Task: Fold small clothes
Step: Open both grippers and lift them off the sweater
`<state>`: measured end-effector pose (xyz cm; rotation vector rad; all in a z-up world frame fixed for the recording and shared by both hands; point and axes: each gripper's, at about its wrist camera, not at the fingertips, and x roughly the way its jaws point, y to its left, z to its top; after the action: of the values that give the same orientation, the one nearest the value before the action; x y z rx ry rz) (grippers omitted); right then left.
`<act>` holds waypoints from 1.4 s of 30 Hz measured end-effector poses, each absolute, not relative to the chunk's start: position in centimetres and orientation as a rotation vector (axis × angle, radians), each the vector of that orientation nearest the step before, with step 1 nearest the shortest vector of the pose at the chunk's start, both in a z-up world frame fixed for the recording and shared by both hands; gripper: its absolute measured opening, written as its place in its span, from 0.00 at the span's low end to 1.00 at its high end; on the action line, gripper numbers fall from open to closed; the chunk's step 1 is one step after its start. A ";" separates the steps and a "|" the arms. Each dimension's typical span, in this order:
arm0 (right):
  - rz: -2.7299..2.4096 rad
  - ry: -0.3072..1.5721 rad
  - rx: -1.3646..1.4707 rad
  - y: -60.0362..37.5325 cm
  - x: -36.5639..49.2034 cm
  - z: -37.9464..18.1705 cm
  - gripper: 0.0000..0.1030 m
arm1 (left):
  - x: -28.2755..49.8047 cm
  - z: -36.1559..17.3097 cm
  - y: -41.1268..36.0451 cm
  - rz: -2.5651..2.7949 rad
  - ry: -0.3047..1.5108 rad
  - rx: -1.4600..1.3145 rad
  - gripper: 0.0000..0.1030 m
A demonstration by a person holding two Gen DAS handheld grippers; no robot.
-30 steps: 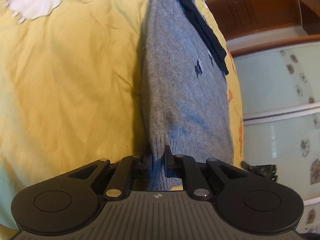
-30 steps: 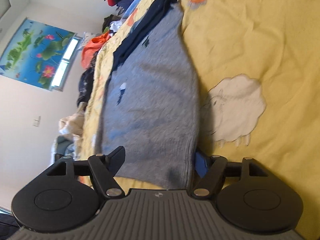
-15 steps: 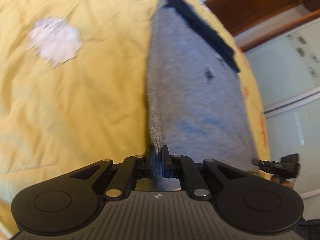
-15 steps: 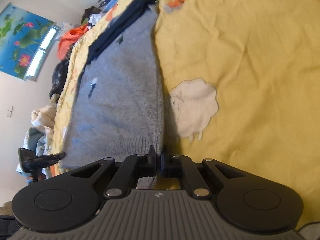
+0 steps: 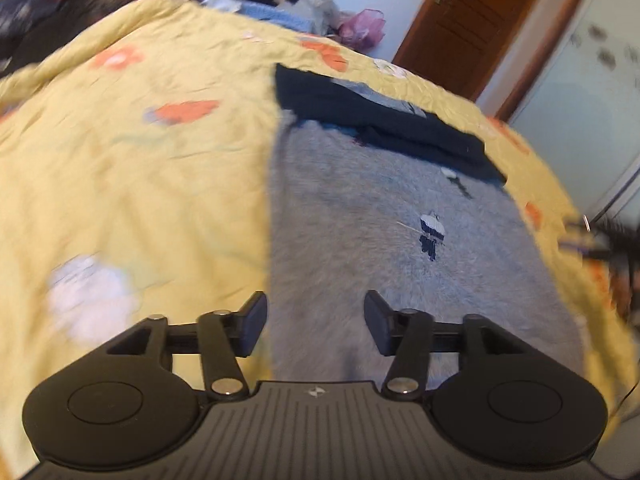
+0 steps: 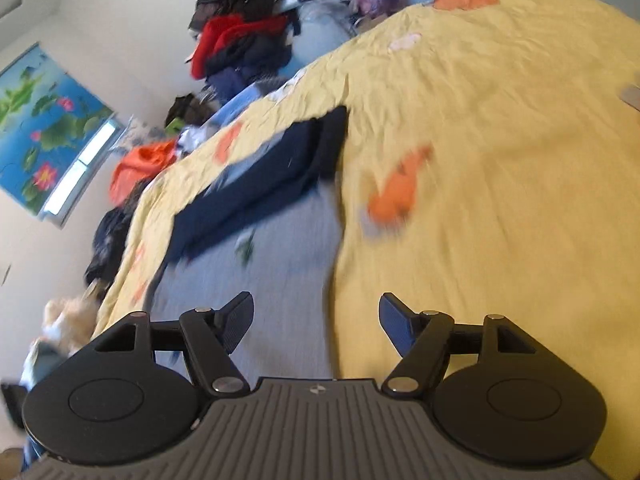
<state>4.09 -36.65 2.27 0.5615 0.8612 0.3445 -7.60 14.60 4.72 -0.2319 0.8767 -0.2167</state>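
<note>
A small grey knitted sweater (image 5: 392, 240) lies flat on the yellow bedspread (image 5: 140, 184), with a dark navy band (image 5: 380, 120) across its far end and small embroidered figures on it. My left gripper (image 5: 315, 322) hovers above the sweater's near left edge, jaws opening, nothing pressed between the pads. In the right wrist view the same grey sweater (image 6: 288, 264) and navy band (image 6: 260, 184) appear blurred. My right gripper (image 6: 316, 322) hangs over the sweater's near right edge, jaws opening and holding nothing.
The yellow bedspread (image 6: 500, 160) carries orange flower and white sheep prints. A heap of mixed clothes (image 6: 248, 28) is piled at the far end of the bed. A brown door (image 5: 472, 20) and pale wardrobe panels (image 5: 580, 100) stand to the right.
Both grippers pinched the sweater's near edge half a second ago, then let go and opened. Both have lifted and tilted back, so the whole sweater now shows lying flat.
</note>
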 end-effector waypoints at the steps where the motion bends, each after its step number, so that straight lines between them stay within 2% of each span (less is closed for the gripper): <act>1: 0.311 0.859 0.535 -35.9 6.1 1.8 0.65 | -7.3 4.1 13.1 -0.217 0.859 -0.197 0.52; 5: 0.269 0.873 0.401 -32.7 12.2 0.3 0.56 | -7.4 2.8 9.4 -0.294 0.779 -0.158 0.52; 7: 0.302 0.920 0.414 -31.5 14.0 -0.8 0.51 | -7.3 1.9 8.6 -0.333 0.809 -0.165 0.52; 8: 0.311 0.918 0.411 -30.9 14.3 -1.0 0.46 | -7.3 1.4 8.5 -0.339 0.823 -0.163 0.52; 10: 0.336 0.945 0.400 -30.2 14.9 -1.2 0.15 | -7.9 0.9 8.3 -0.342 0.791 -0.131 0.54; 14: 0.314 0.925 0.263 -29.6 14.3 -0.4 0.11 | -8.3 0.7 8.2 -0.365 0.775 -0.096 0.60; 19: 0.264 0.922 0.347 -33.0 14.3 -0.9 0.09 | -8.6 0.4 7.0 -0.387 0.758 -0.023 0.76; 21: 0.272 0.924 0.315 -32.1 14.0 -0.8 0.11 | -8.5 0.5 6.8 -0.383 0.764 -0.017 0.77; 22: 0.267 0.924 0.320 -31.9 13.9 -0.8 0.14 | -8.4 0.7 6.9 -0.380 0.772 -0.031 0.77; 24: 0.246 0.898 0.325 -31.5 13.1 0.0 0.33 | -8.4 1.3 7.7 -0.370 0.778 -0.088 0.77; 26: 0.196 0.810 0.305 -30.8 11.3 1.4 0.43 | -8.7 2.0 8.5 -0.347 0.751 -0.141 0.77; 30: 0.298 0.734 0.221 -26.3 8.0 2.5 0.44 | -8.1 1.9 7.7 -0.329 0.737 -0.189 0.77; 35: 0.328 0.792 -0.013 -20.4 5.8 -0.9 0.47 | -7.7 0.2 4.3 -0.250 0.745 -0.019 0.77; 36: 0.325 0.732 -0.068 -20.1 4.9 -1.4 0.52 | -8.1 0.1 3.9 -0.249 0.737 0.028 0.77; 37: 0.309 0.709 -0.127 -19.9 4.3 -1.9 0.53 | -8.5 -0.2 3.7 -0.248 0.727 0.072 0.78; 39: 0.267 0.671 -0.131 -20.8 3.3 -2.4 0.73 | -9.1 -0.4 4.0 -0.253 0.708 0.079 0.78; 41: 0.263 0.660 -0.104 -21.5 3.1 -2.4 0.75 | -9.1 -0.4 4.4 -0.258 0.706 0.072 0.78; 42: 0.259 0.665 -0.121 -21.3 3.2 -2.4 0.79 | -9.1 -0.3 4.4 -0.257 0.707 0.073 0.78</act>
<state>3.19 -21.32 -2.39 -0.1208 0.6651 0.2594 -9.12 4.41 -0.32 0.0727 0.7074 -0.2572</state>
